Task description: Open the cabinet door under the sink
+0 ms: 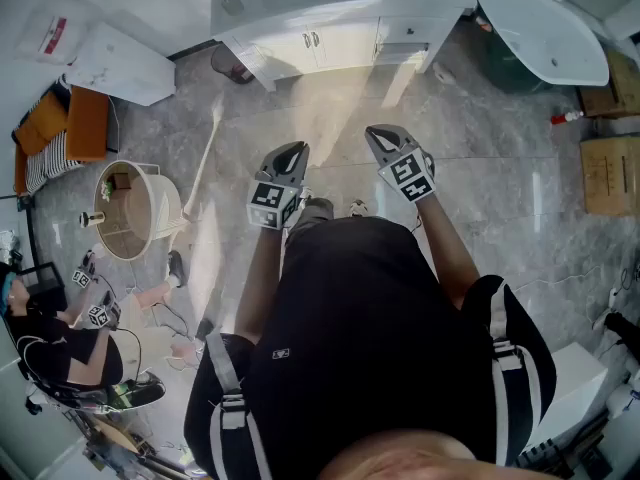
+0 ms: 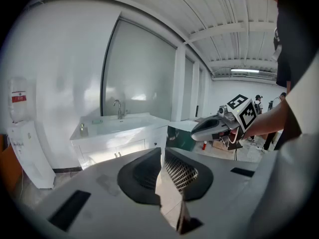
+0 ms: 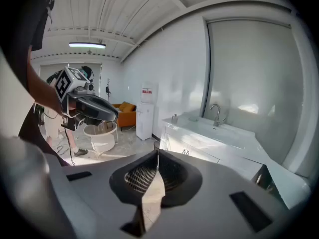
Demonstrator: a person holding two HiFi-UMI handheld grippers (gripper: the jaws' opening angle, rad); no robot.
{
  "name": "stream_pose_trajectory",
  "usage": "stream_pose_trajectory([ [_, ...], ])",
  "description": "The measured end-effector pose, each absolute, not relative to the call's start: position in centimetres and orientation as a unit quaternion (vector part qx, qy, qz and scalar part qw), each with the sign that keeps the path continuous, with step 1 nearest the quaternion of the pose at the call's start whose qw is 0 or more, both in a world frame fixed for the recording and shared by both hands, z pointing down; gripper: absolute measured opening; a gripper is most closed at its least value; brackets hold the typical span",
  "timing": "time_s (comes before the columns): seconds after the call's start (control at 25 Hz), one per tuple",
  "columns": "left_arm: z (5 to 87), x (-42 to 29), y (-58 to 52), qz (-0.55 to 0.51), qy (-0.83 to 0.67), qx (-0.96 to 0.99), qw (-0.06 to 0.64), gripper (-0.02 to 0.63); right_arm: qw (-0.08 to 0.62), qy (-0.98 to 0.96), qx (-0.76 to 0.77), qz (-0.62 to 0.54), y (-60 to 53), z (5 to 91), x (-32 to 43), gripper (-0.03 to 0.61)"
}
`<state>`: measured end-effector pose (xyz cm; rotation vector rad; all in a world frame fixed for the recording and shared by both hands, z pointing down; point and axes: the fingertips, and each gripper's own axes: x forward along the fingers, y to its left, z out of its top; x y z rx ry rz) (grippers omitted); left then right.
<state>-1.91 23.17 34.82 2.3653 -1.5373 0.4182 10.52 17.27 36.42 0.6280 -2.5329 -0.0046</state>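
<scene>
The white sink vanity [image 1: 340,13] stands against the far wall. Its two cabinet doors [image 1: 312,40] are closed, with small handles at the middle seam. Both grippers hang in the air well short of it, over the grey floor. My left gripper [image 1: 290,154] and my right gripper [image 1: 381,134] point toward the vanity, both shut with nothing between the jaws. In the left gripper view the jaws [image 2: 162,151] meet below the cabinet doors [image 2: 117,154] and faucet [image 2: 118,108]. The right gripper view shows shut jaws [image 3: 157,154] before the doors [image 3: 186,152].
A white bathtub [image 1: 545,30] sits at the far right, with cardboard boxes [image 1: 608,173] beside it. At the left are a white water dispenser [image 1: 112,63], an orange chair [image 1: 72,123], a round white side table [image 1: 130,208] and a seated person [image 1: 60,353]. A small bin [image 1: 232,65] stands left of the vanity.
</scene>
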Motion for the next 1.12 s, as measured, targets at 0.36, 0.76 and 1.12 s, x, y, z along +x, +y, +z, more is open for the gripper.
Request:
stream_pose_trajectory([
  [0.36,35.2,-2.2,22.7,0.135,-0.53,0.826,0.138,0.032,0.265,-0.936,0.232,-0.003,17.1,36.6,10.1,0.061],
  [0.76,35.7,-2.3,22.8,0.133,-0.537,0.82,0.146,0.032,0.262,-0.936,0.233,0.007,16.9,37.2,10.2,0.061],
  [1.12,34.7,-2.5,22.0,0.131,-0.534,0.823,0.144,0.032,0.257,-0.936,0.24,0.012,16.4,37.4,10.0,0.061],
])
